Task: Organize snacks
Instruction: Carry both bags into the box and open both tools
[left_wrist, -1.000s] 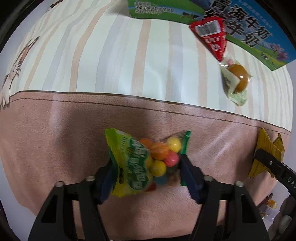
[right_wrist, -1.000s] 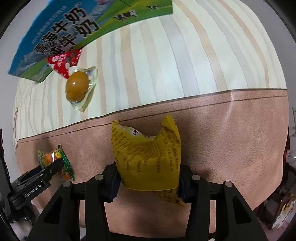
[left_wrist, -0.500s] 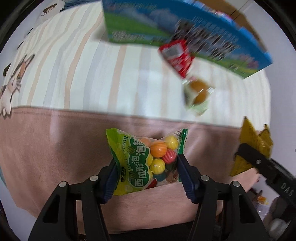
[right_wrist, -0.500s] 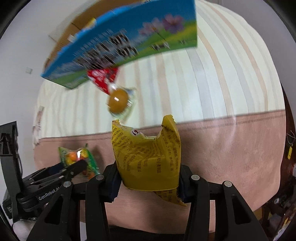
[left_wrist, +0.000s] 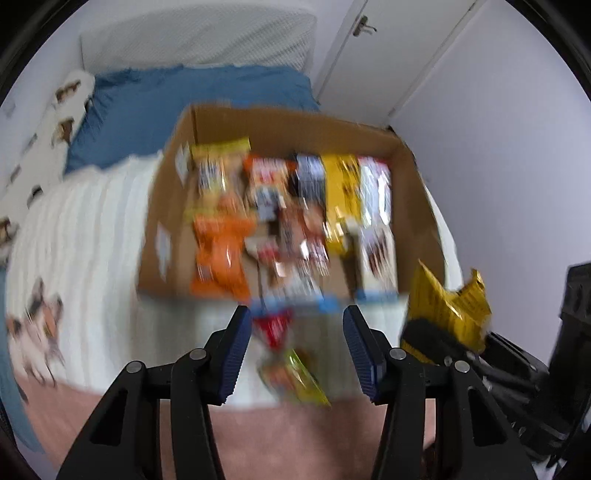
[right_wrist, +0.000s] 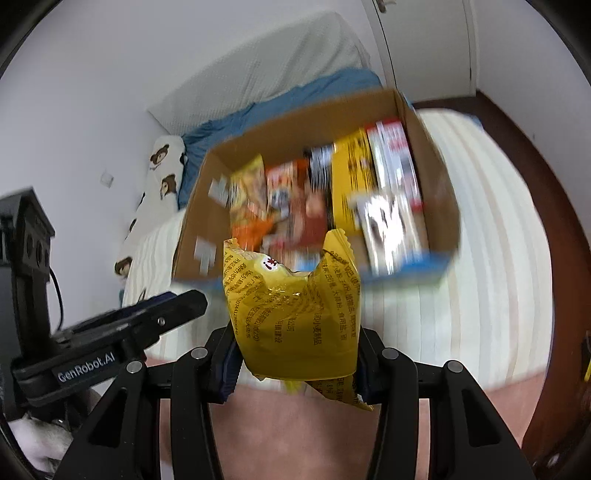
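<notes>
My left gripper (left_wrist: 297, 347) is open and empty, raised above the bed. Below it, blurred, lie the red packet (left_wrist: 273, 326) and a green-yellow packet (left_wrist: 295, 376) on the striped cover. My right gripper (right_wrist: 295, 354) is shut on the yellow snack bag (right_wrist: 291, 314) and holds it up in front of the cardboard box (right_wrist: 439, 206). The yellow bag also shows at the right of the left wrist view (left_wrist: 447, 310). The open box (left_wrist: 166, 206) holds several snack packs and stands ahead of both grippers.
The box sits on a bed with a cream striped cover (left_wrist: 92, 229) and a pink band (left_wrist: 295, 435) at the near edge. A blue sheet (left_wrist: 177, 99) and white pillow lie behind. A white wall and door stand at the right.
Both grippers rose and tilted up so the box interior came into view. My left gripper opened and no longer holds the candy bag. The right still holds the yellow bag.
</notes>
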